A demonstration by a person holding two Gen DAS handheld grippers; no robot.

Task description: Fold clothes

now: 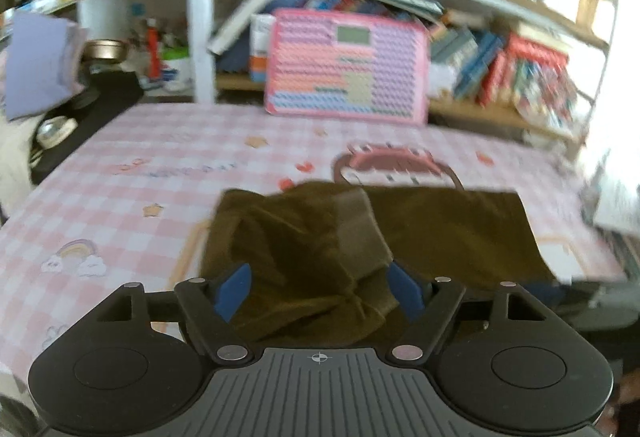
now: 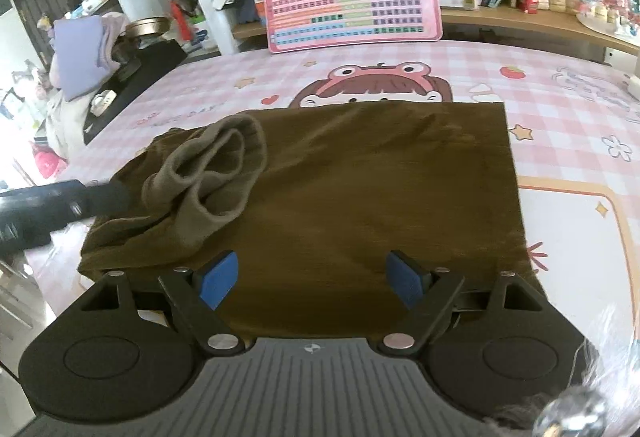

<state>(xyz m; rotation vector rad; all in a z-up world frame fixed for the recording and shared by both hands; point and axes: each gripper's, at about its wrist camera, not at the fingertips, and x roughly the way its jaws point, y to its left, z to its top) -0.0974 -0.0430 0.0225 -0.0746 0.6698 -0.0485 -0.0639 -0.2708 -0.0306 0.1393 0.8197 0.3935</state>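
**Blur, cover and cut edges**

The left wrist view is smeared: the shelf books and the pink board's keys cannot be read. The garment covers most of the cartoon face printed on the table cover, and its near edge is hidden behind the right gripper. The left gripper shows there only as a dark blurred shape cut off by the picture's left edge.

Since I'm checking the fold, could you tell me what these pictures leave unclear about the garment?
- Brown garment, near edge: right wrist view, hidden behind the right gripper.
- Its left part: left wrist view, blurred; the bunched cuff has no clear outline.
- What kind of garment it is: folded, cannot tell.
- Left gripper: the right wrist view shows only a dark blurred part.
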